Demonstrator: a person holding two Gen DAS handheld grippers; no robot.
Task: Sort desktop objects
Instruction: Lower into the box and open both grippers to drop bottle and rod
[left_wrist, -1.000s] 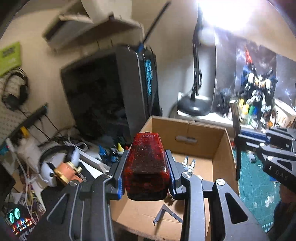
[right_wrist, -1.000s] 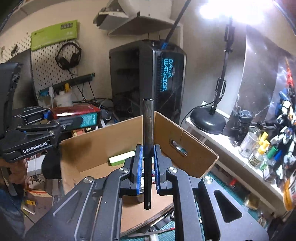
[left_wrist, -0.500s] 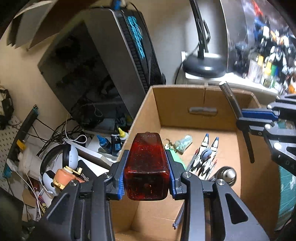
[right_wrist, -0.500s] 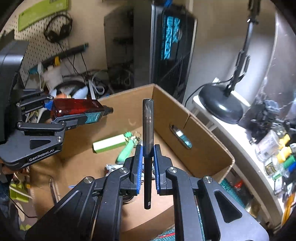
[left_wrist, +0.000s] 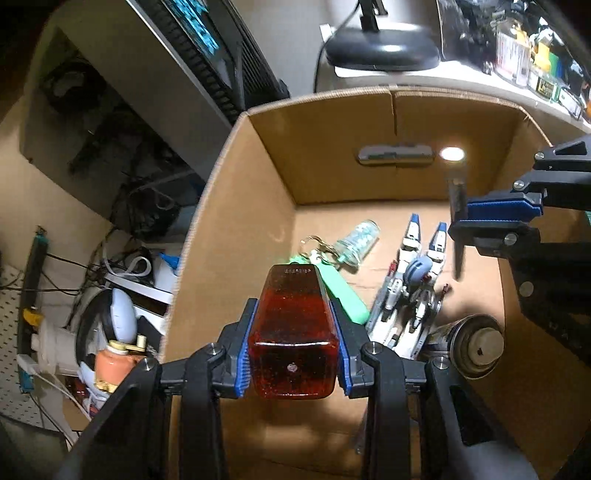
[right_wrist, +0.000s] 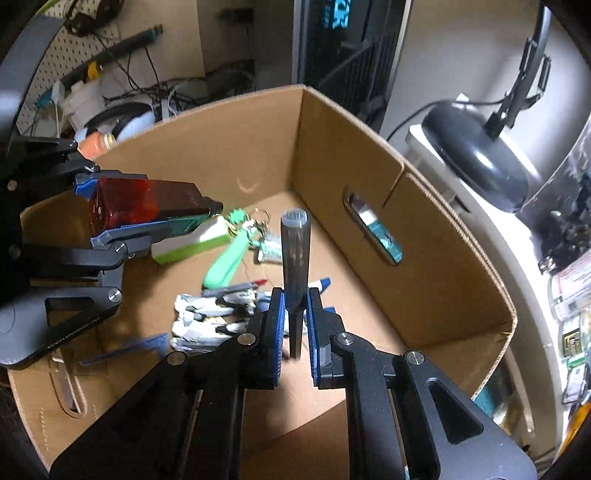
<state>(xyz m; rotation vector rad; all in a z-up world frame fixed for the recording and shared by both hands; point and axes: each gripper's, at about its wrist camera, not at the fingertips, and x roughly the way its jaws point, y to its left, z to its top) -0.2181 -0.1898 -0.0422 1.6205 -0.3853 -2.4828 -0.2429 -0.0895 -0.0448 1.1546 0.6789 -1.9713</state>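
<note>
An open cardboard box (left_wrist: 229, 155) fills both views. My left gripper (left_wrist: 293, 306) is shut on a translucent red block (left_wrist: 293, 332) and holds it over the box's left side; it shows again as the left gripper (right_wrist: 155, 206) in the right wrist view. My right gripper (right_wrist: 295, 295) is shut on a dark pen (right_wrist: 294, 243) standing upright over the box's middle, its lower end blurred. On the box floor lie a green strap (left_wrist: 343, 299), a small clear bottle (left_wrist: 360, 238), a white and blue model figure (left_wrist: 410, 291) and a spray can (left_wrist: 476, 343).
A black computer tower (left_wrist: 192, 55) stands behind the box, with a lamp base (left_wrist: 384, 48) on the white ledge beside it. Headphones and cables (left_wrist: 114, 317) clutter the left. Small bottles (left_wrist: 535, 70) line the ledge at far right. A white and green box (right_wrist: 188, 243) lies inside the carton.
Both grippers have tipped down and moved in over the box, so its floor and contents now show. The red block and the pen stay held.
</note>
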